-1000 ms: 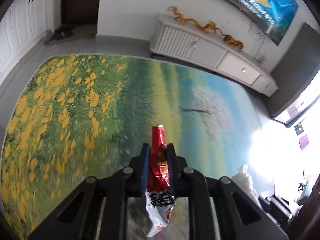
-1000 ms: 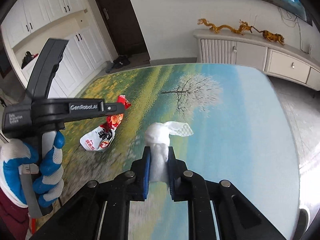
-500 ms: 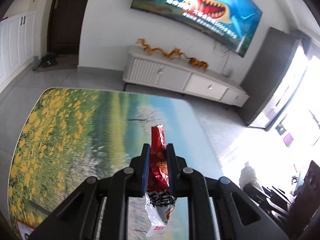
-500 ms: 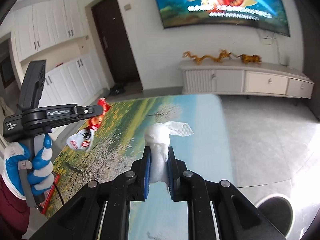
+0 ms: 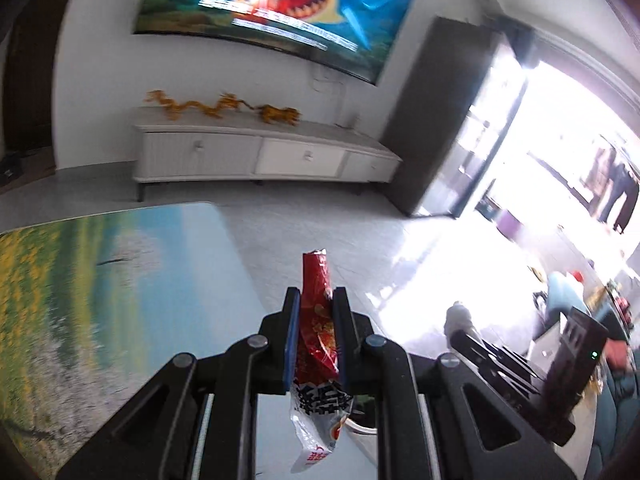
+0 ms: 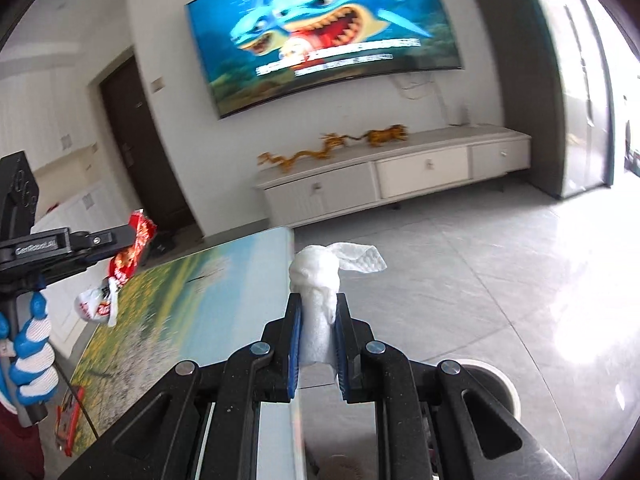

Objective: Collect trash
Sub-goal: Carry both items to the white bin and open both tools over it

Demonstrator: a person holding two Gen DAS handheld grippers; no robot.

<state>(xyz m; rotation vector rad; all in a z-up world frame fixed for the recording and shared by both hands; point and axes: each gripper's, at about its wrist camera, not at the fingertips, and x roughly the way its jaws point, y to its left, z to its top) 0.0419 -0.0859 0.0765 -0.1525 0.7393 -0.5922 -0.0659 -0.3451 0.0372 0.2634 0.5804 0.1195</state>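
A round bin shows only partly behind the tongs.

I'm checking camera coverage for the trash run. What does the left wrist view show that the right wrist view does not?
Only the left wrist view: the bright balcony doorway and the snack wrapper seen between the left gripper fingers.
Only the right wrist view: the crumpled tissue clamped in the right gripper, a gloved hand, a dark door.
Both: the TV, white cabinet, landscape-printed table.
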